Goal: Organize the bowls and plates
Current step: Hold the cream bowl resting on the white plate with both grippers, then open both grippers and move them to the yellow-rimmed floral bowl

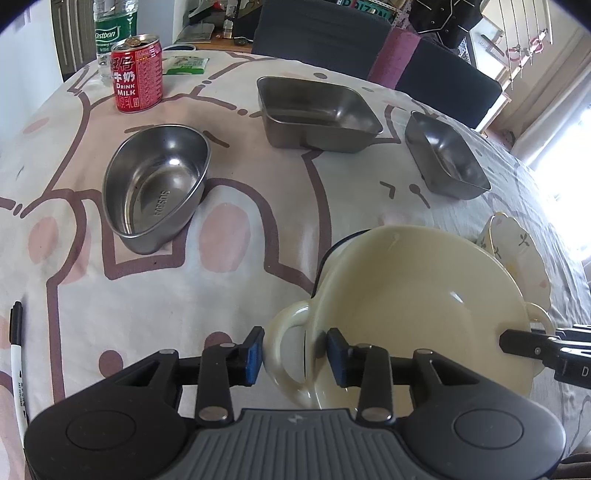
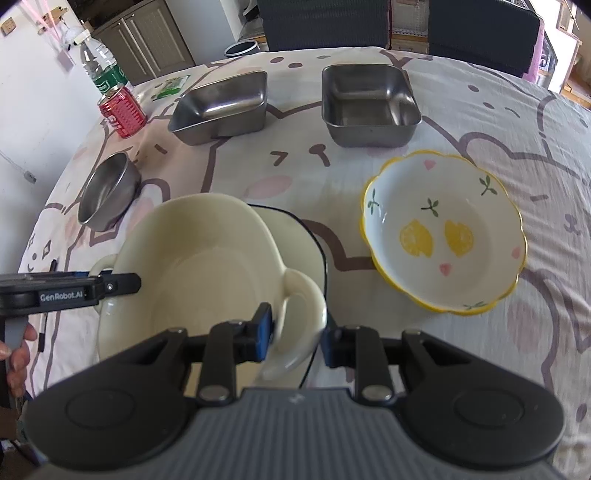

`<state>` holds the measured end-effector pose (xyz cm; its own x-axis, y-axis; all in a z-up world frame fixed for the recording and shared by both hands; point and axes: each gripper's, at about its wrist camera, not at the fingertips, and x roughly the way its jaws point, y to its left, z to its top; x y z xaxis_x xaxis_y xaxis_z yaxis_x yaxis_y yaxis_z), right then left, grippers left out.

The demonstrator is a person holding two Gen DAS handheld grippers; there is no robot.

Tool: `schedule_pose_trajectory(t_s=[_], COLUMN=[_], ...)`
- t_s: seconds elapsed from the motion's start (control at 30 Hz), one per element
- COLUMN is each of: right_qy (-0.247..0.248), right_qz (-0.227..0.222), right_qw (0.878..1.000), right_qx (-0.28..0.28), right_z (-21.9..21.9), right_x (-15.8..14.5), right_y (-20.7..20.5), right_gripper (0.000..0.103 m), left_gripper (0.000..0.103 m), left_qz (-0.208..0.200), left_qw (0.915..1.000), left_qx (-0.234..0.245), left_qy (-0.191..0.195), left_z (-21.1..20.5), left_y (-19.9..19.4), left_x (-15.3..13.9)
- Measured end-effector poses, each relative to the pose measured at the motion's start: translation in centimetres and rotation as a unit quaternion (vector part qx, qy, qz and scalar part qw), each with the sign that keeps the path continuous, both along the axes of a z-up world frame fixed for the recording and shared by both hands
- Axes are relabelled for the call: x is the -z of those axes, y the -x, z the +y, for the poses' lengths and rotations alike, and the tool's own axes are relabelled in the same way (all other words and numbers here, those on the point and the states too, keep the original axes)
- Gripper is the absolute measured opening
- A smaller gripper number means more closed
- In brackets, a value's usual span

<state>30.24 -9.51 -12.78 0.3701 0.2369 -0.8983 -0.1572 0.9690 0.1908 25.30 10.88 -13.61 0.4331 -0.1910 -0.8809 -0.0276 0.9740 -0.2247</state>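
A cream two-handled bowl (image 1: 424, 295) (image 2: 192, 258) sits on a white plate with a dark rim (image 2: 306, 254) near the table's front. My left gripper (image 1: 295, 354) straddles the bowl's left handle, one pad outside the loop and one inside the bowl, with a small gap at the wall, so it is open. My right gripper (image 2: 295, 338) straddles the right handle with both pads against it. A lemon-patterned bowl (image 2: 443, 232) (image 1: 517, 254) stands to the right of them.
Further back stand an oval steel bowl (image 1: 155, 184), a rectangular steel dish (image 1: 317, 110) and a square steel dish (image 1: 447, 155). A red milk can (image 1: 136, 74) and a water bottle (image 1: 110, 33) are at the far left. A marker (image 1: 16, 354) lies near the left edge.
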Motion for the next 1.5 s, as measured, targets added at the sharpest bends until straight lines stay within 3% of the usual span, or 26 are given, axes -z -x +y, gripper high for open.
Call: schedule_pose_trajectory(t_s=[0.17,0.53,0.83,0.97,1.23,1.37,1.5], right_qy=[0.035,0.038,-0.01,-0.021,-0.027,-0.023,-0.022], right_qz=[0.001,0.011,0.027,0.03,0.03,0.031,0.009], right_qw=[0.999,0.999,0.999,0.999,0.998,0.999,1.0], right_qx=[-0.011,0.004,0.032,0.035,0.043,0.029,0.013], right_z=[0.6,-0.1,-1.7,-2.0,-2.0,-1.8,-1.2], right_x=[0.4,1.2,1.6,1.7,1.9,1.9,1.4], right_y=[0.1,-0.5,-1.0,-1.0,-0.7,-0.5,-0.1], right_gripper=[0.037,0.039,0.039,0.039,0.039,0.04,0.066], left_gripper=[0.041,0.041,0.045,0.057,0.059,0.081,0.093], left_qz=[-0.004,-0.011,-0.012,-0.011,-0.006,-0.008,-0.012], left_qw=[0.9999,0.9995,0.9992,0.9987,0.9981,0.9984,0.9981], left_qx=[0.005,0.018,0.021,0.014,0.01,0.01,0.01], left_qy=[-0.01,-0.023,-0.031,-0.048,-0.061,-0.056,-0.059], left_z=[-0.3,-1.1,-1.2,-1.3,-1.5,-1.6,-1.7], left_y=[0.0,-0.2,-0.2,-0.1,0.0,0.4,1.1], left_x=[-0.2,-0.5,-0.4,-0.4,-0.5,-0.9,-1.6])
